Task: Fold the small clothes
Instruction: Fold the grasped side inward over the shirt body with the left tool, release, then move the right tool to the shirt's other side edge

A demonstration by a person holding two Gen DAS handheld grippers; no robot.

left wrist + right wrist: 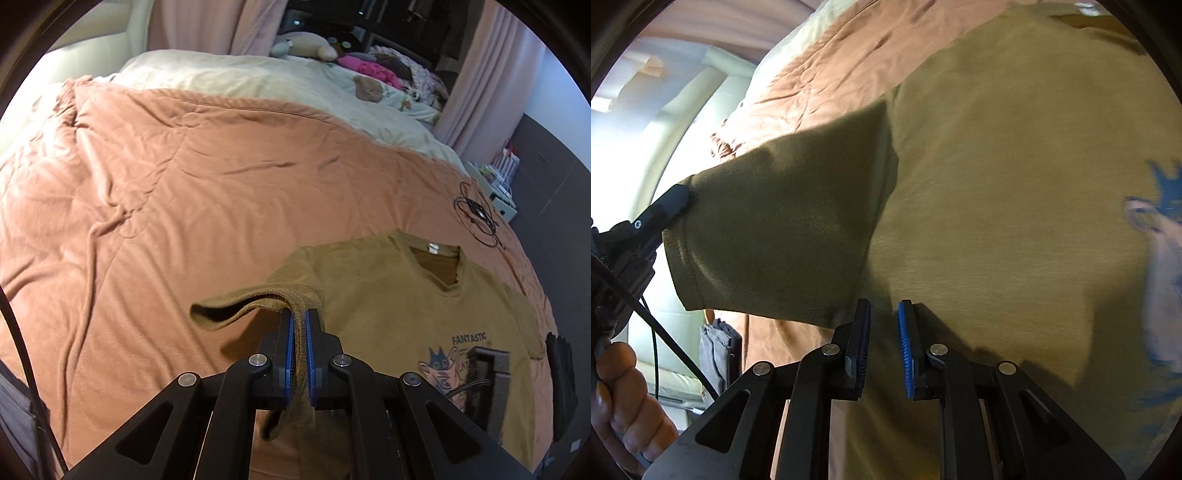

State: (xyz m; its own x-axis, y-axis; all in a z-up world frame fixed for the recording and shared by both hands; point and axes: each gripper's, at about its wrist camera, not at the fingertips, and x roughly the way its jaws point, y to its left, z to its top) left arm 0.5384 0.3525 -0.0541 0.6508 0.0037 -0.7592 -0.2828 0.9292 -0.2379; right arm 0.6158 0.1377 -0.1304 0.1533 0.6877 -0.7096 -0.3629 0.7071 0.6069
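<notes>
Blue-padded left gripper (301,321) sits closest to the left wrist lens, jaws pinched tight on the hem of the T-shirt's sleeve (236,306). Fabric runs between the pads and hangs slack below them. Sleeve is lifted clear of the bed, its cuff curling open to the left of the fingers.

Olive T-shirt (388,306) lies face up on a salmon-pink duvet (166,184), neckline pointing away from the camera, white label visible inside the collar. Chest print reads "FANTASTIC" above a cartoon figure. Shirt body spreads to the right of the left gripper; only the one sleeve is raised.

Right wrist view: right gripper (884,314) hovers just over the shirt body, near the seam where the raised sleeve joins it. Jaws stand narrowly apart with a clear gap; no cloth sits between the pads. Shirt fabric fills most of this view, somewhat blurred. Left gripper's black finger tip shows at the far left, gripping the sleeve cuff, with the person's hand (617,398) on its handle below.

Black coiled cable (476,214) rests on the duvet beyond the collar. Soft toys (306,46) lie at the far end of the bed.
</notes>
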